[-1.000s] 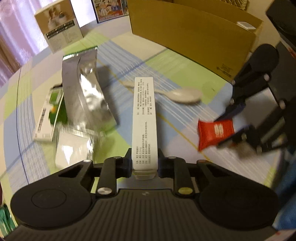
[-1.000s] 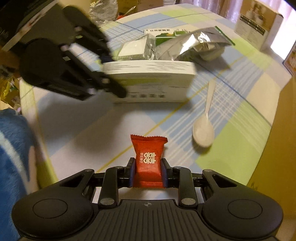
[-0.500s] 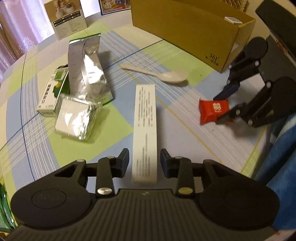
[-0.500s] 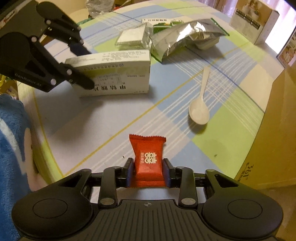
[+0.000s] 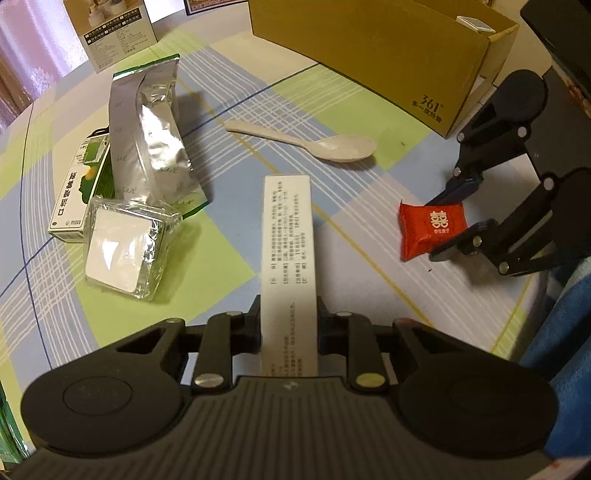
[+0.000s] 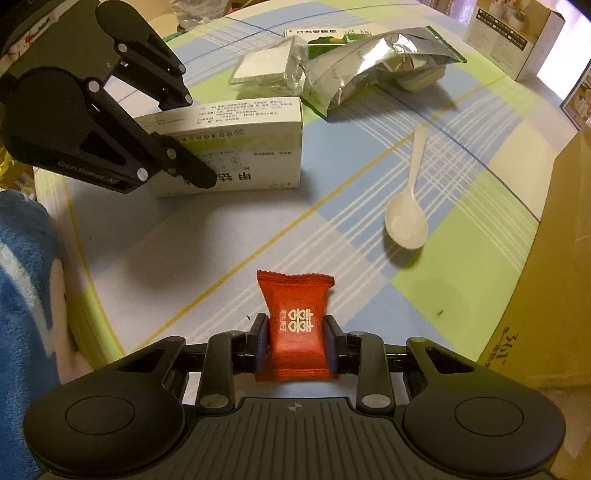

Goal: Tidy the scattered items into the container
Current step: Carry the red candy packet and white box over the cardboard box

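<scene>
Spoon [image 5: 325,142] lies between cardboard box [image 5: 373,55] and foil pouch [image 5: 147,136].

green box [image 5: 79,192]: half under foil pouch [image 5: 147,140] | cardboard container [image 6: 554,266]: cut off right

I am in a home, at a desk [image 5: 229,258] covered by a household cloth checked in green, blue and white. What lies on it is domestic clutter: a white plastic spoon [image 5: 325,146], a silver foil pouch [image 5: 147,144], a green and white medicine box [image 5: 79,192], and a small sealed packet [image 5: 122,247] just beside it. At the far left, a pinkish curtain [image 5: 26,55] hangs behind a printed product box [image 5: 114,33]. To the far right stands a brown cardboard shoebox [image 5: 388,62] with a brand mark on its end. At the near right edge is the blue fleece sleeve [image 6: 26,295] of the person holding me.
</scene>
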Motion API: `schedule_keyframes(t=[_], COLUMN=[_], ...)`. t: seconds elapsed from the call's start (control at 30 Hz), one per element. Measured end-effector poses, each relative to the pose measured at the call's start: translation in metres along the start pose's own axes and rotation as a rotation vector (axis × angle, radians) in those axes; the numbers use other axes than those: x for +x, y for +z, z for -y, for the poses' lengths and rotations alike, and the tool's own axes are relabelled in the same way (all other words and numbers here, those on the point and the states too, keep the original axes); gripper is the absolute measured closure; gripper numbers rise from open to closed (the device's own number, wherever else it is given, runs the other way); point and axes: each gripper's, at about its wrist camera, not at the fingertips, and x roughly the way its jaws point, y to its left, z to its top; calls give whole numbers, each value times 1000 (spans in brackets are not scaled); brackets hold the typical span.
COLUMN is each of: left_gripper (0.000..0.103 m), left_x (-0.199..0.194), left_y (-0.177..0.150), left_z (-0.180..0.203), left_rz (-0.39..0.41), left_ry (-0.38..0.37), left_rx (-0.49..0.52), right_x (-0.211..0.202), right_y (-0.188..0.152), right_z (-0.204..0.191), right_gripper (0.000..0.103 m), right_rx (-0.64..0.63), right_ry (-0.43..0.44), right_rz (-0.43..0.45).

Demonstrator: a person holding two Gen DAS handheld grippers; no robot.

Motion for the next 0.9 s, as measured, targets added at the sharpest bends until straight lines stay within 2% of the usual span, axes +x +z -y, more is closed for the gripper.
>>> schedule_keyframes(t=[0.37, 0.67, 0.9], left_gripper=[83, 83, 83], left_x=[-37, -84, -108], left_y=[0, 12, 37], left_z=[10, 30, 54], left_rz=[38, 124, 206], left_ry=[18, 23, -33], left_rx=[-25, -47, -99], right_x=[-51, -110, -166], right_y=[-6, -22, -51], right_z=[-7, -15, 4], right_gripper=[77, 77, 77], right_rx=[70, 120, 216], right_ry=[-32, -77, -145], right_rz=[103, 191, 263])
